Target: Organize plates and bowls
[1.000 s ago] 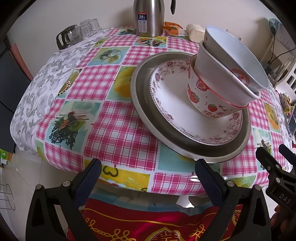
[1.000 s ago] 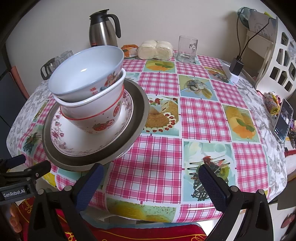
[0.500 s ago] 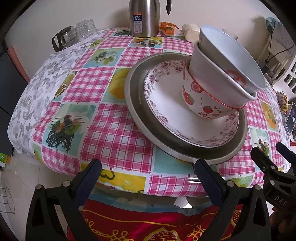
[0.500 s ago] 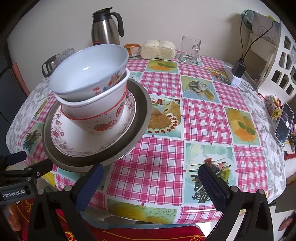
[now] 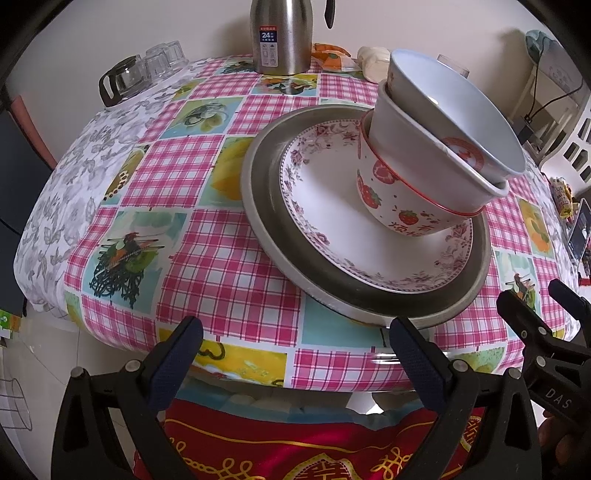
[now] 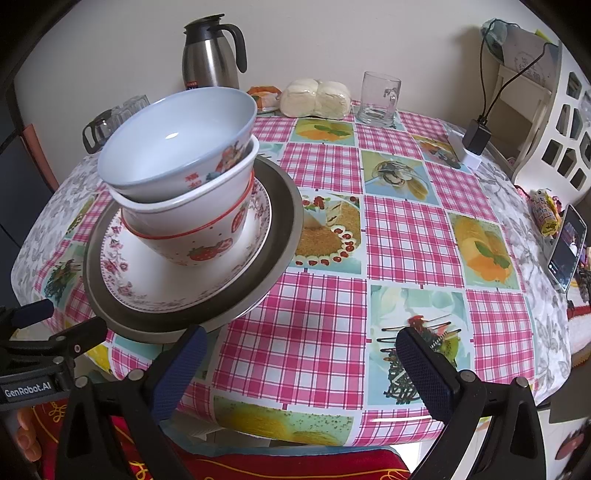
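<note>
A stack stands near the table's front edge: a grey metal plate [image 5: 266, 229] [image 6: 284, 225], a floral plate [image 5: 317, 214] [image 6: 122, 266] on it, a strawberry bowl [image 5: 399, 195] [image 6: 192, 236] on that, and a pale blue bowl [image 5: 454, 110] [image 6: 173, 147] nested on top. My left gripper [image 5: 295, 354] is open and empty, just short of the table edge, left of the stack. My right gripper [image 6: 299, 362] is open and empty, over the front edge, right of the stack. Each gripper shows at the edge of the other's view.
A steel thermos jug [image 5: 282, 33] [image 6: 212, 55], a glass pot with glasses [image 5: 125, 75], a glass mug [image 6: 378, 98], wrapped buns [image 6: 314, 98] and a snack packet stand at the back. A phone [image 6: 565, 247] and a charger [image 6: 476, 138] lie at the right. A red cloth hangs below.
Both grippers have drawn slightly nearer the table, staying open. The stack has not moved.
</note>
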Action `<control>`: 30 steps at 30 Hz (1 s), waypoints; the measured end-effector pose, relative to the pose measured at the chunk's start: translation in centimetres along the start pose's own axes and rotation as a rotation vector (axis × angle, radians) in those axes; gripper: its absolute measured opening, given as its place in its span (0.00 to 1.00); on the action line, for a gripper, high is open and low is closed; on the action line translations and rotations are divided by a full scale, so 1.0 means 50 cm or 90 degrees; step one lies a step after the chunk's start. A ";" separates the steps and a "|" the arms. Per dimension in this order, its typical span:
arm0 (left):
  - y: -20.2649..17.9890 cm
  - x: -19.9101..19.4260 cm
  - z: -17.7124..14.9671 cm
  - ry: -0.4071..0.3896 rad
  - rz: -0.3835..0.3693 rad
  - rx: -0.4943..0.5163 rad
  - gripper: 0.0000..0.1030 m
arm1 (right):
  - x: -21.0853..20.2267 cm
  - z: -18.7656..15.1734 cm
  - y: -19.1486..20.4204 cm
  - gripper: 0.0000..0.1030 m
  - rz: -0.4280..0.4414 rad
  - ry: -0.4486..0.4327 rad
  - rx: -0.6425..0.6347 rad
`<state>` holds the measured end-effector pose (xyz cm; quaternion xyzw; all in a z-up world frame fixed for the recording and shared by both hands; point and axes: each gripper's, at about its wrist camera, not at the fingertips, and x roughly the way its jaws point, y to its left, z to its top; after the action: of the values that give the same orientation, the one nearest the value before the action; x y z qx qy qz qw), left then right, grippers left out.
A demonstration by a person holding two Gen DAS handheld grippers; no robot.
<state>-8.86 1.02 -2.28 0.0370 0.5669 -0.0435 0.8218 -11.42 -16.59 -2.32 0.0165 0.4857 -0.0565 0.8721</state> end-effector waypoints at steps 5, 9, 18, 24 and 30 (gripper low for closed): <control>0.000 0.000 0.000 0.000 0.000 0.000 0.98 | 0.000 0.000 0.001 1.00 0.000 0.000 -0.001; 0.000 0.000 0.001 0.000 0.000 -0.001 0.98 | 0.000 0.001 0.001 1.00 0.000 0.000 -0.002; 0.006 0.000 0.000 -0.001 0.000 -0.005 0.98 | 0.000 0.001 0.000 1.00 0.000 0.000 -0.002; 0.008 0.001 0.001 -0.001 0.001 -0.011 0.98 | 0.000 0.001 0.001 1.00 0.000 0.000 -0.002; 0.008 0.001 0.001 0.000 0.001 -0.010 0.98 | 0.000 0.000 0.000 1.00 -0.001 0.001 -0.001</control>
<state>-8.75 1.42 -2.32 0.0308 0.5671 -0.0380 0.8222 -11.40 -16.61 -2.33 0.0153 0.4862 -0.0563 0.8719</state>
